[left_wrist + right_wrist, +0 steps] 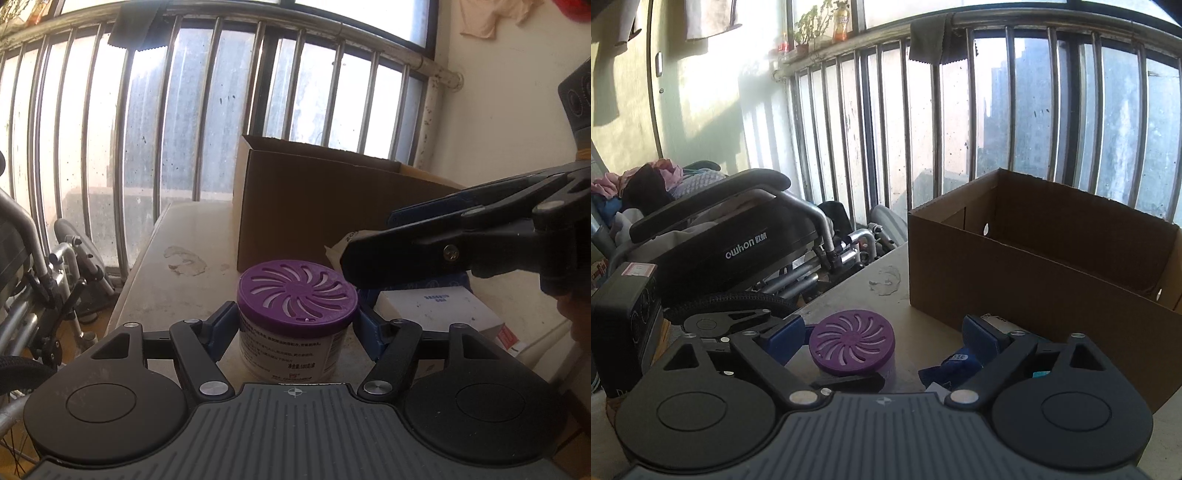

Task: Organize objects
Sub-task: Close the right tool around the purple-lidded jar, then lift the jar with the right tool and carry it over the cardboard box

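Sitting between the two blue fingers [225, 325] of the left gripper [297, 325] is a white tub with a purple lid [298, 291], standing upright on the near part of the pale surface [177, 280]. The fingers are pressing on its two sides, so the left gripper is grasping the tub. To do this step well, I think the tub should be kept level, lifted straight up so it is not dragging, carried over the near wall of the cardboard box [314, 210], and let go only when it is low inside. The box is standing just behind the tub, open at the top, and from the right wrist view it is looking empty. The right gripper [882, 339] is hanging over the near right part of the surface with its fingers spread and nothing pinched between them, so it is released. Under it are lying a small dark blue packet [955, 365] and a white box [436, 310], close beside the tub. The right gripper should be keeping out of the tub's way while the tub is going up. Counting things: one purple-lidded tub, one cardboard box, one white box, one blue packet that I can see, and two grippers. A folded wheelchair [738, 243] is standing off the left side of the surface, by the window bars [166, 110].
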Action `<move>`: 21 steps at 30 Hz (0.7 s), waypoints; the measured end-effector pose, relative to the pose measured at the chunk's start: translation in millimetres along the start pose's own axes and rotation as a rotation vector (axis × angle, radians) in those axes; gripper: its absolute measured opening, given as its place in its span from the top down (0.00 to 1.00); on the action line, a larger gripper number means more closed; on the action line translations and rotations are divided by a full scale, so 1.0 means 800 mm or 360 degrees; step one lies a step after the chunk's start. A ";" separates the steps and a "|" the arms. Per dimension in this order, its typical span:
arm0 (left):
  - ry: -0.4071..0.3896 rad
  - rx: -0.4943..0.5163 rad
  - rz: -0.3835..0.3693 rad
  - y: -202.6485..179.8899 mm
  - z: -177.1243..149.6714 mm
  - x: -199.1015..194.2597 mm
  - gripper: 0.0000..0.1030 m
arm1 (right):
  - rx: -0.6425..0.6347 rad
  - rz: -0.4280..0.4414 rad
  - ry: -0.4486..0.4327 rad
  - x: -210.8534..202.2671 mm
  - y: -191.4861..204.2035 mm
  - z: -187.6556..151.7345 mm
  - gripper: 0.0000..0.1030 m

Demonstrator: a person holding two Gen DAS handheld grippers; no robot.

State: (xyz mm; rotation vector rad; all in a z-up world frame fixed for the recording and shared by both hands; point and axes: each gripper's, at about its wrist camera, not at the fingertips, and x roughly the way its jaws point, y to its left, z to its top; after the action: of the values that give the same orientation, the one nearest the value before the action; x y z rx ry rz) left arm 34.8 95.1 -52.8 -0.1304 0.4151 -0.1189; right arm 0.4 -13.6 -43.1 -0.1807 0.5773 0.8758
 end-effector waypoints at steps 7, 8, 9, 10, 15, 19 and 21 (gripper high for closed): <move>-0.0004 -0.0003 -0.0046 0.010 -0.001 -0.002 0.37 | -0.0042 0.0124 0.0175 0.052 0.007 0.000 0.28; -0.0010 -0.0001 -0.0047 0.010 -0.001 -0.003 0.37 | -0.0028 0.0125 0.0186 0.056 0.005 0.000 0.29; -0.0015 0.0004 -0.0038 0.011 -0.002 -0.003 0.37 | -0.0013 0.0140 0.0209 0.062 0.003 -0.001 0.32; -0.0018 0.0008 -0.0036 0.012 -0.002 -0.003 0.37 | -0.0015 0.0161 0.0205 0.065 0.001 0.000 0.32; -0.0027 0.0030 -0.0041 0.011 -0.002 -0.002 0.37 | -0.0040 0.0178 0.0197 0.062 -0.003 -0.003 0.32; -0.0042 0.0034 -0.0023 0.008 -0.002 -0.002 0.38 | -0.0006 0.0201 0.0187 0.061 -0.010 -0.003 0.32; -0.0058 0.0066 -0.0003 0.003 -0.002 -0.005 0.38 | 0.0013 0.0216 0.0177 0.059 -0.011 -0.002 0.32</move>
State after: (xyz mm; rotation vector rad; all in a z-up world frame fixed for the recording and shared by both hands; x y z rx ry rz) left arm 30.8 98.1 -52.8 -0.0921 0.3762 -0.1265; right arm 30.6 11.9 -70.7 -0.1849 0.7030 0.9993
